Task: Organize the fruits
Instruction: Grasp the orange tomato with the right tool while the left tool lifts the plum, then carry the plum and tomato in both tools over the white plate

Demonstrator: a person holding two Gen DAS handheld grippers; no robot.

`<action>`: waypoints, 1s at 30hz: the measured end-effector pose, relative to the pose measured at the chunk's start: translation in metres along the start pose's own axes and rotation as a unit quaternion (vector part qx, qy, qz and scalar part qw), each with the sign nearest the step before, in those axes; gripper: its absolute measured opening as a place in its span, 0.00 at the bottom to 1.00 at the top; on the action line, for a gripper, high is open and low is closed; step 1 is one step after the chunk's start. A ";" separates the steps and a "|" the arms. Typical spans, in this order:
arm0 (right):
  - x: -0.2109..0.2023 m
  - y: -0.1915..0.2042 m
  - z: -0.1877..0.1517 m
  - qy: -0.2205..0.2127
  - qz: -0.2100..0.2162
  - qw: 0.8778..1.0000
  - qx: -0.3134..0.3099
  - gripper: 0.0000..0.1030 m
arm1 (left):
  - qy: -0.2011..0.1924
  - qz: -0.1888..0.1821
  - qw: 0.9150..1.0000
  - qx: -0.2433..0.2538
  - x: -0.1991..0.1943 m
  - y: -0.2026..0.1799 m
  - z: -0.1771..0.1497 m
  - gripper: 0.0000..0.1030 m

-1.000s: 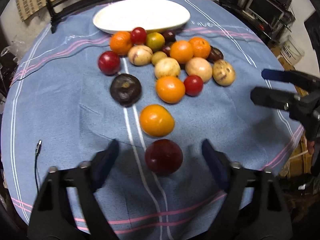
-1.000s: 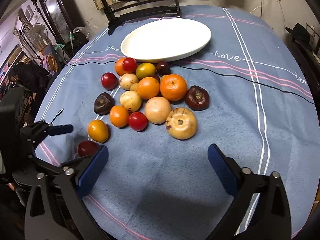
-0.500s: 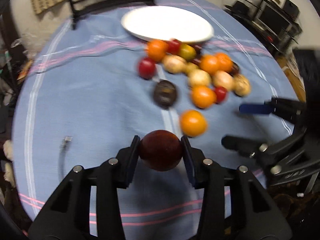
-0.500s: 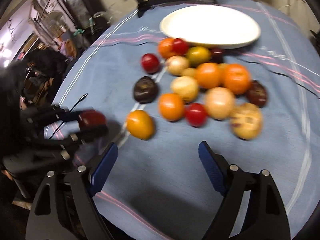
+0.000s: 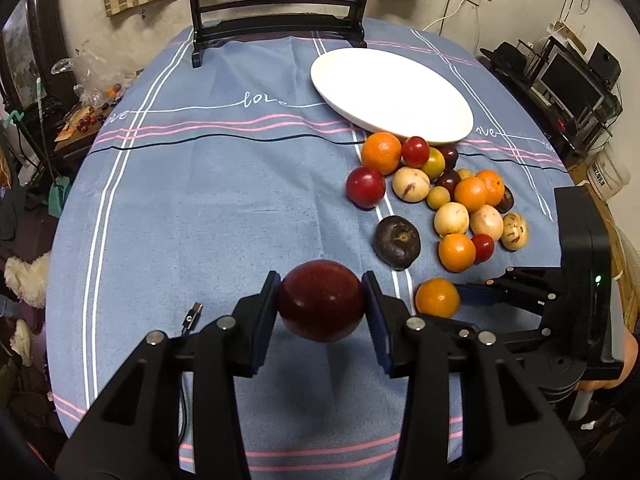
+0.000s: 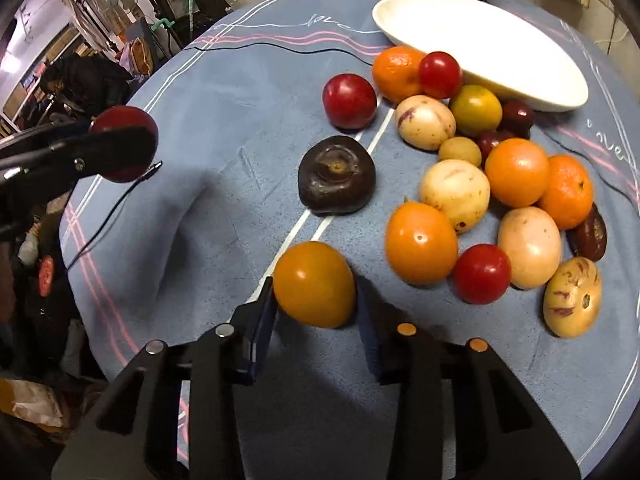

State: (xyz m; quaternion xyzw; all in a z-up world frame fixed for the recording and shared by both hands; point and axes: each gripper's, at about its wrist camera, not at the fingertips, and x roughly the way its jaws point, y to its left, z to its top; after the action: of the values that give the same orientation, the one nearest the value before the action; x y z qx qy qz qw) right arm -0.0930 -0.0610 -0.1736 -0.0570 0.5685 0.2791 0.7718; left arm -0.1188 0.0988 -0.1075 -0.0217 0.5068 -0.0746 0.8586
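Observation:
My left gripper (image 5: 321, 286) is shut on a dark red round fruit (image 5: 320, 304) and holds it above the blue tablecloth; that fruit (image 6: 124, 118) also shows at the left of the right wrist view. My right gripper (image 6: 316, 294) is low over the table. Its jaws are closing, and both pads sit against a yellow-orange fruit (image 6: 314, 284) that rests on the cloth (image 5: 437, 298). Just beyond lies a dark brown fruit (image 6: 336, 174). A pile of several orange, red and pale fruits (image 5: 452, 196) stretches up to an empty white oval plate (image 5: 392, 92).
A dark wooden stand (image 5: 280, 20) sits at the table's far edge. A thin black cable with a plug (image 5: 192, 316) lies on the cloth near my left gripper. Shelves and clutter ring the round table (image 5: 200, 200).
My left gripper closed on the dark red fruit, lifted it and carried it left of the pile. My right gripper came down and left, and its jaws narrowed around the yellow-orange fruit.

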 end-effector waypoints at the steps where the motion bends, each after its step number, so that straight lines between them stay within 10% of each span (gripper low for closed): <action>1: -0.003 -0.002 0.000 0.000 0.004 1.000 0.005 0.38 | 0.001 -0.002 1.000 0.001 0.001 -0.001 0.001 0.41; 17: -0.120 -0.072 0.021 -0.084 -0.015 0.995 0.055 0.38 | -0.051 -0.040 0.997 0.043 -0.008 -0.050 0.079 0.41; 30: -0.163 -0.135 0.113 -0.167 -0.025 0.984 0.054 0.38 | -0.055 0.026 0.998 0.018 0.024 -0.088 0.176 0.41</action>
State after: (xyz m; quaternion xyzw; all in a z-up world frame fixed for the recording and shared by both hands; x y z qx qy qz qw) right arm 0.0369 -0.1880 -0.0177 0.0183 0.4441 0.2344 0.8646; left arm 0.0367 0.0013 -0.0327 0.0025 0.4578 -0.0604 0.8870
